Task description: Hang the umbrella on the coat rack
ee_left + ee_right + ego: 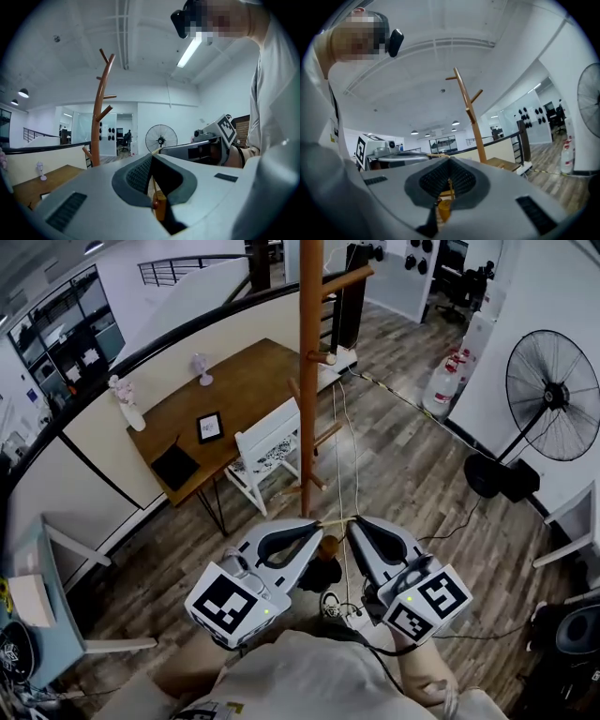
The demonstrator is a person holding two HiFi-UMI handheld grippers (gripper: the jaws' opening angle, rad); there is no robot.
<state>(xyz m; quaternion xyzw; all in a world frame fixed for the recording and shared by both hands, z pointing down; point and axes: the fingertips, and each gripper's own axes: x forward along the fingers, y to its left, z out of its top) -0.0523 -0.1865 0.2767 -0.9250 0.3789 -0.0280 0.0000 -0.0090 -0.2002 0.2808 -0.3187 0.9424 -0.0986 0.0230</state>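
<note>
The wooden coat rack (309, 381) rises just ahead of me, with pegs high on its pole; it also stands in the left gripper view (97, 122) and the right gripper view (468, 112). My left gripper (319, 521) and right gripper (352, 519) meet tip to tip at the rack's base. Each is shut on the thin yellowish strap loop (335, 518) of the umbrella (324, 570), which hangs dark below them with its tan handle end up. Between the left gripper's (151, 153) jaws I see the strap and tan handle (160, 205). The right gripper (449, 157) shows the same handle (444, 209).
A wooden table (234, 390) and white chair (267, 451) stand left of the rack. A floor fan (553, 395) is at the right, red-capped cylinders (441, 381) behind it. Cables and a power strip (356, 615) lie on the wood floor. A railing wall (141, 418) runs along the left.
</note>
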